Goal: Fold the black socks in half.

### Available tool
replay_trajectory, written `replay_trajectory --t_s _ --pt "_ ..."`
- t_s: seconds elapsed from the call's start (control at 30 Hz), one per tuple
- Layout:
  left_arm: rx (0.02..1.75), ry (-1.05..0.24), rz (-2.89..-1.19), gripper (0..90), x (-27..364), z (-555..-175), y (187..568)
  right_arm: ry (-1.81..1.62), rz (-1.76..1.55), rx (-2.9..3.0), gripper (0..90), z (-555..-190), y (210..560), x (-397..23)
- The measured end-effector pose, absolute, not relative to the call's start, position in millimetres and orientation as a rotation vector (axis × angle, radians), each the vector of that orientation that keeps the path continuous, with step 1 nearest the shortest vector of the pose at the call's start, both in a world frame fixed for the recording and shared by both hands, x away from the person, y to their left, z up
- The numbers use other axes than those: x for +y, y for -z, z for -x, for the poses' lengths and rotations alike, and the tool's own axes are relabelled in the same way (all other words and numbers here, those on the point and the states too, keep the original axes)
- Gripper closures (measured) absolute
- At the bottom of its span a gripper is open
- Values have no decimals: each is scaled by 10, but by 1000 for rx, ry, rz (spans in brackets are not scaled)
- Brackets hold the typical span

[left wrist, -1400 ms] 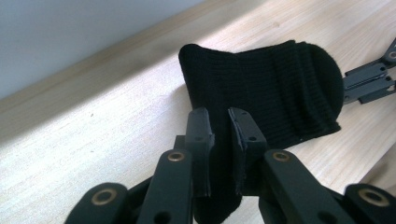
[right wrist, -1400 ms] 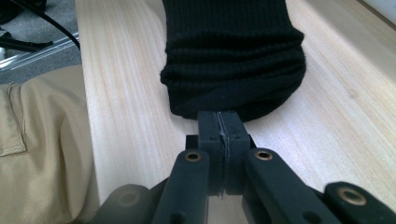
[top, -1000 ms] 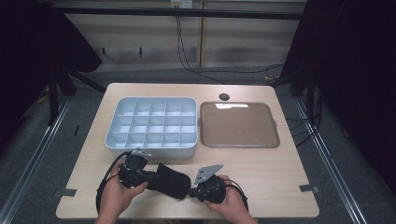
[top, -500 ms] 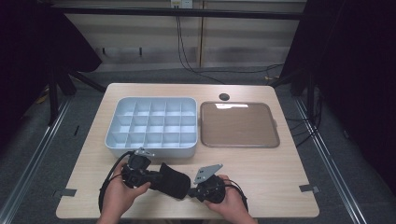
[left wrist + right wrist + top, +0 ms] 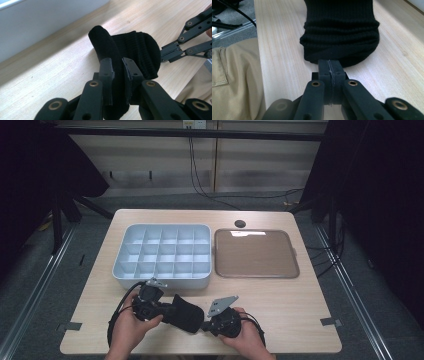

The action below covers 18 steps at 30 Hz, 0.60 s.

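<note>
Two grippers on one black ribbed knit sock [image 5: 184,312], lying on the near edge of the light wooden tabletop [image 5: 280,295]. Left gripper [image 5: 117,75]: jaws narrow, pinching a raised fold of the fabric. Right gripper [image 5: 329,67]: jaws pressed together at the opposite end, apparently nipping its edge. Judged partly folded or bunched, not yet stowed. Further back, well apart, an empty white plastic box of square compartments [image 5: 165,252] beside a brown flat lidded tray [image 5: 255,254]; transfer there probably left.
</note>
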<state>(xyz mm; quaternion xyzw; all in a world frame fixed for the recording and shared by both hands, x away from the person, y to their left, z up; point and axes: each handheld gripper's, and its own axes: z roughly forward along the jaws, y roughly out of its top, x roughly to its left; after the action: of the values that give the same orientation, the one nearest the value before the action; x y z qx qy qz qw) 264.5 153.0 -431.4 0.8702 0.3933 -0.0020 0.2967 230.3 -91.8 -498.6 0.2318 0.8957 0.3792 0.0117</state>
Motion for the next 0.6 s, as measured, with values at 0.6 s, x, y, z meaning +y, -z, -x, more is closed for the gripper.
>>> replay_trajectory --t_s 0.6 --pt "1013 6 -2328 773 1413 -2644 4325 -1199 -741 2786 899 -2291 4995 -930"
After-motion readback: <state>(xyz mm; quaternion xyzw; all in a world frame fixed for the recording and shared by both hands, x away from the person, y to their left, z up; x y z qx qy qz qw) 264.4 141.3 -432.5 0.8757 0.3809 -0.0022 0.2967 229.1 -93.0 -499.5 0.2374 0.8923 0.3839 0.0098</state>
